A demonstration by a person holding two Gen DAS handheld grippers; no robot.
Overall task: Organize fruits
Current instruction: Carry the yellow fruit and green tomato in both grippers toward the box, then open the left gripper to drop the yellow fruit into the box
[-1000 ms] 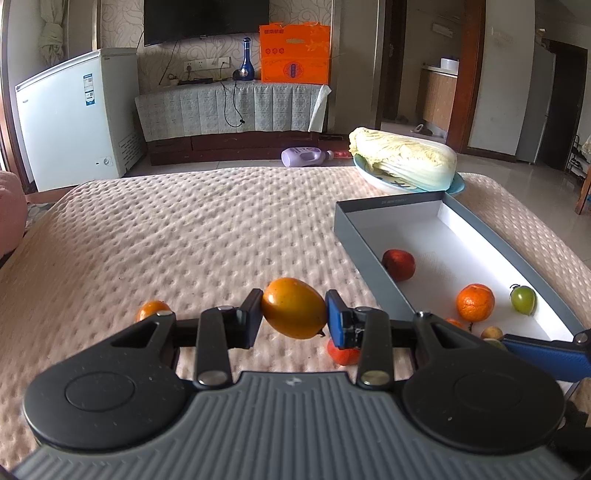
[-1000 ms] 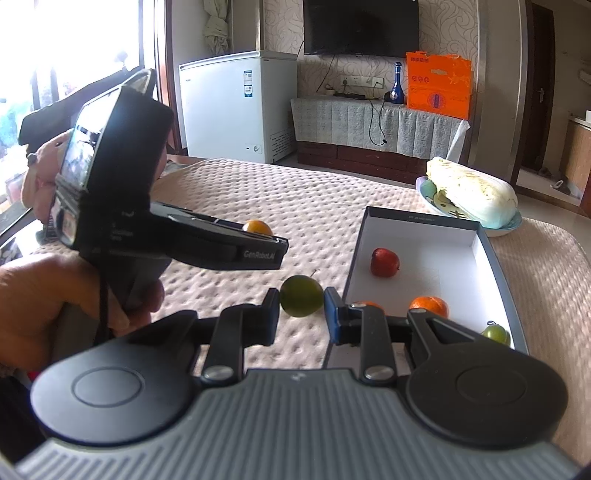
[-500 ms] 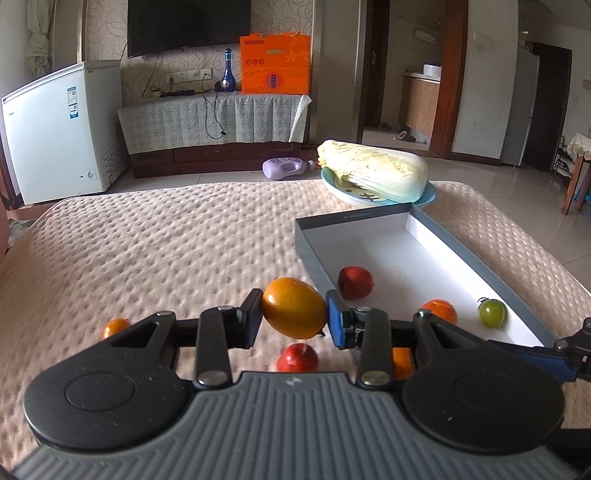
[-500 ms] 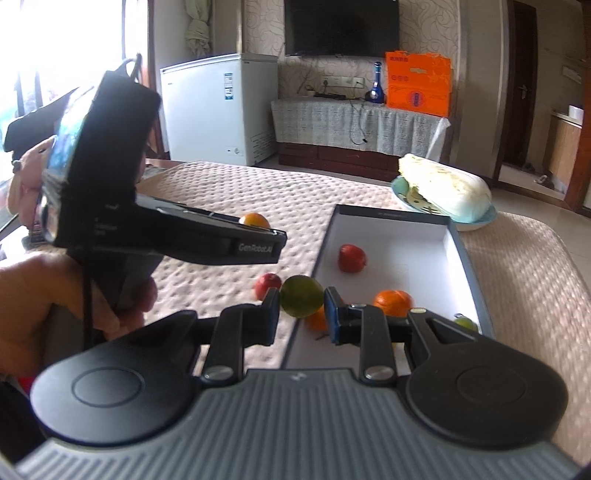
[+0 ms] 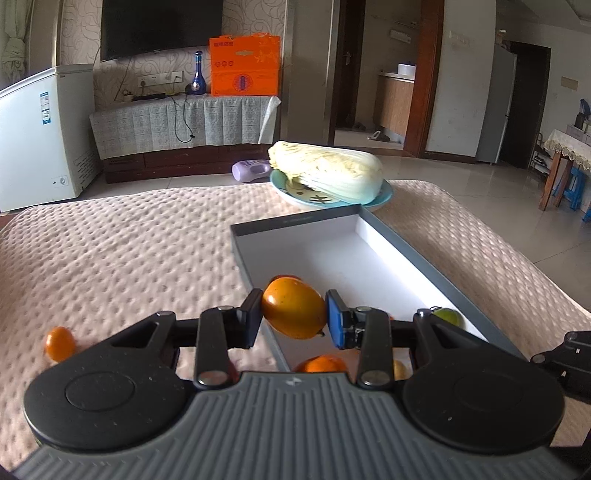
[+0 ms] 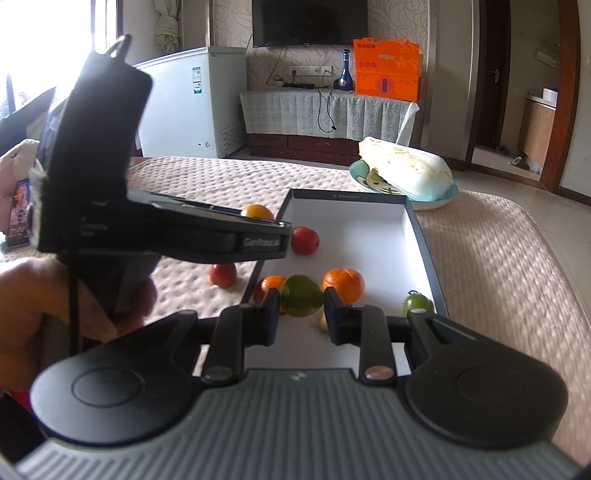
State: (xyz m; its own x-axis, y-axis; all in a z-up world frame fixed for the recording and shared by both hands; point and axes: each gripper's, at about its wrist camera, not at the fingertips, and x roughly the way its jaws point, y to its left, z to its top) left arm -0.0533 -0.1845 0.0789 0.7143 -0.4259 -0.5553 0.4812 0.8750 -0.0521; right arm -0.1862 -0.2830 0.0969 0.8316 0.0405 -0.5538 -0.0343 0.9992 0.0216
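Left claw (image 5: 294,320) clenched on orange fruit (image 5: 293,312) above box (image 5: 406,243) edge; right claw (image 6: 301,308) grasping green fruit (image 6: 301,300) over box. Early release risks rolling onto bed (image 5: 129,251).

Home living room, wall television (image 5: 160,27), chest freezer (image 5: 40,133), kitchen doorway (image 5: 384,70)

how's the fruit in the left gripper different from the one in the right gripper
Colour: the orange fruit in the left gripper is yellow-orange, while the green fruit in the right gripper is green.
Size: the orange fruit looks the bigger, spreading its fingers wider.
Shape: the orange fruit is egg-shaped; the green fruit is rounder.
Both are smooth-skinned, clamped and held over the grey box.
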